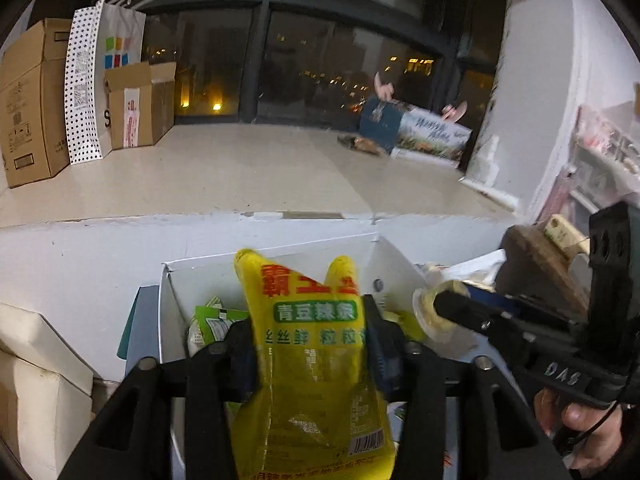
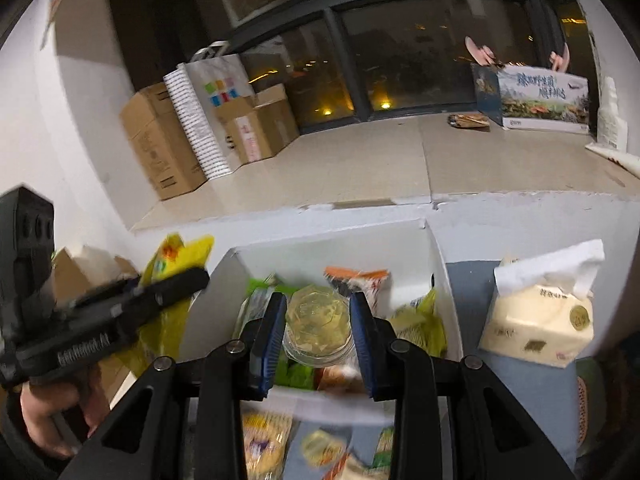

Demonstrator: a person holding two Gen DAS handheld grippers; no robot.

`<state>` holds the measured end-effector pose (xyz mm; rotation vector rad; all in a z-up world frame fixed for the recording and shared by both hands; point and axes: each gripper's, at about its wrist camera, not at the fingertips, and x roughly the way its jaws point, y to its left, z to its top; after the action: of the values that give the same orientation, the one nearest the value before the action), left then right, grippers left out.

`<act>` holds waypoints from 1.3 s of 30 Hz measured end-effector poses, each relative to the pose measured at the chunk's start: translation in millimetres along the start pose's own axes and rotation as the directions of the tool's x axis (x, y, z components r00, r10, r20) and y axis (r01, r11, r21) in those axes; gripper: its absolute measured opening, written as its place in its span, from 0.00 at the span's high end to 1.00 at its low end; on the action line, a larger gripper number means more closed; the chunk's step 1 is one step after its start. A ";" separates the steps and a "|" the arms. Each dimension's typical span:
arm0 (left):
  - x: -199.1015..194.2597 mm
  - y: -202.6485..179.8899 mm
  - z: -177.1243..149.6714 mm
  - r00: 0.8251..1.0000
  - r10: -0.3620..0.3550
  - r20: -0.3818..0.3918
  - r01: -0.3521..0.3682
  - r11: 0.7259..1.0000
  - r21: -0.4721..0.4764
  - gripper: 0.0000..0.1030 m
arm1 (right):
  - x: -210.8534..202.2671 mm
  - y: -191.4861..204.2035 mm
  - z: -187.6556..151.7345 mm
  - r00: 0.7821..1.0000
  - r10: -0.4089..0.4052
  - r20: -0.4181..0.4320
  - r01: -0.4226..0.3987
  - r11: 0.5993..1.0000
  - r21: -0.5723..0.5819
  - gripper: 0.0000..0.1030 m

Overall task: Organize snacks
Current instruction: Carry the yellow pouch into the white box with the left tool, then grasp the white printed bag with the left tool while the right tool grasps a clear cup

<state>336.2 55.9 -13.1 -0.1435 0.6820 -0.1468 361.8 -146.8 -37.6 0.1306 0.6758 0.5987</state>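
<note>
My left gripper (image 1: 308, 320) is shut on a yellow snack bag (image 1: 316, 360) with green and red print, held upright over a white box (image 1: 276, 256). The box holds green packets (image 1: 212, 320). My right gripper (image 2: 318, 312) is shut on a clear jelly cup (image 2: 318, 320) with a yellow lid, held above the same white box (image 2: 336, 236), which holds several green, orange and yellow snack packs. In the left wrist view the right gripper and its cup (image 1: 436, 308) are at the right; in the right wrist view the left gripper and yellow bag (image 2: 176, 256) are at the left.
A tissue pack (image 2: 540, 320) stands right of the box. Loose snacks (image 2: 264, 444) lie in front of it. Cardboard boxes (image 1: 28, 100) and a paper bag (image 1: 104, 76) stand on the ledge at back left, a printed carton (image 2: 536, 100) at back right. White boxes (image 1: 36, 380) sit at left.
</note>
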 end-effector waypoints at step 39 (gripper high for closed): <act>-146.7 8.2 -208.1 0.994 -0.110 0.021 0.111 0.994 -0.027 0.00 | -45.3 28.5 -171.1 0.994 0.025 -0.104 -0.041 0.988 -0.148 0.00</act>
<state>92.1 73.2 -83.9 -0.2091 0.6574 -0.2418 213.6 -161.6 -137.4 -0.0291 0.7259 0.6892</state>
